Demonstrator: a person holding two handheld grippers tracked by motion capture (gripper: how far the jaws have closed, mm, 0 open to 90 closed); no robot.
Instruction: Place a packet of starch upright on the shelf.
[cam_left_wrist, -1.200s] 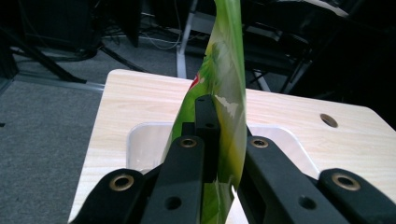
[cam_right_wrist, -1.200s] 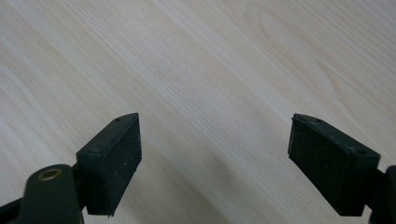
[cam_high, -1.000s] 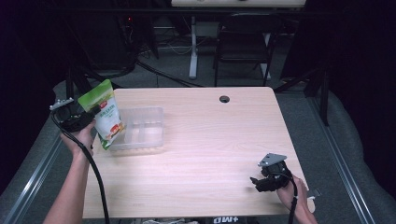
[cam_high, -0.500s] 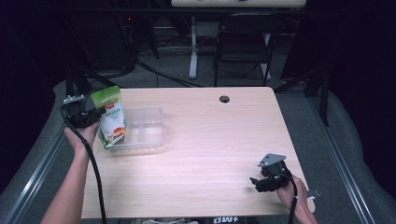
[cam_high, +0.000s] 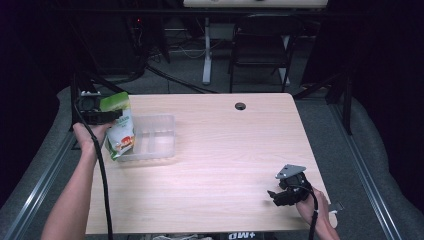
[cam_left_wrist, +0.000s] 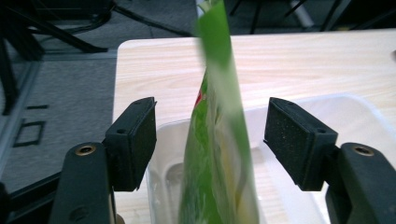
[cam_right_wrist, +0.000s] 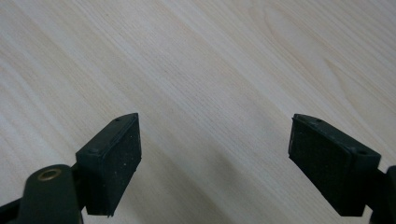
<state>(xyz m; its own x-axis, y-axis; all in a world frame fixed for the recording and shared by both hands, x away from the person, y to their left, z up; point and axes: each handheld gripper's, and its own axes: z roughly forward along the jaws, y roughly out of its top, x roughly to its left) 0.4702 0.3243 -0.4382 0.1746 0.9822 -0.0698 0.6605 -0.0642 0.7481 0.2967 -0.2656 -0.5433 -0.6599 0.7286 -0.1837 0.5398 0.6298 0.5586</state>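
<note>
A green and white snack pouch (cam_high: 120, 131) stands upright at the left end of a clear plastic container (cam_high: 155, 138) on the wooden table (cam_high: 225, 150). My left gripper (cam_high: 114, 115) is at the pouch's top, open. In the left gripper view the blurred pouch (cam_left_wrist: 217, 140) hangs between the black pads (cam_left_wrist: 133, 140) with a gap on each side, above the container (cam_left_wrist: 355, 112). My right gripper (cam_high: 276, 195) rests low near the table's front right corner, open. Bare wood shows between its jaws (cam_right_wrist: 215, 163).
A round cable hole (cam_high: 240, 106) sits at the table's far edge. Beyond the table stand a dark chair (cam_high: 260, 55) and a desk leg (cam_high: 206, 50) among floor cables. Metal rails (cam_high: 35, 190) run along both sides of the table.
The left gripper carried the pouch rightward over the container's left end, and the pouch now sits lower. The right gripper has stayed put.
</note>
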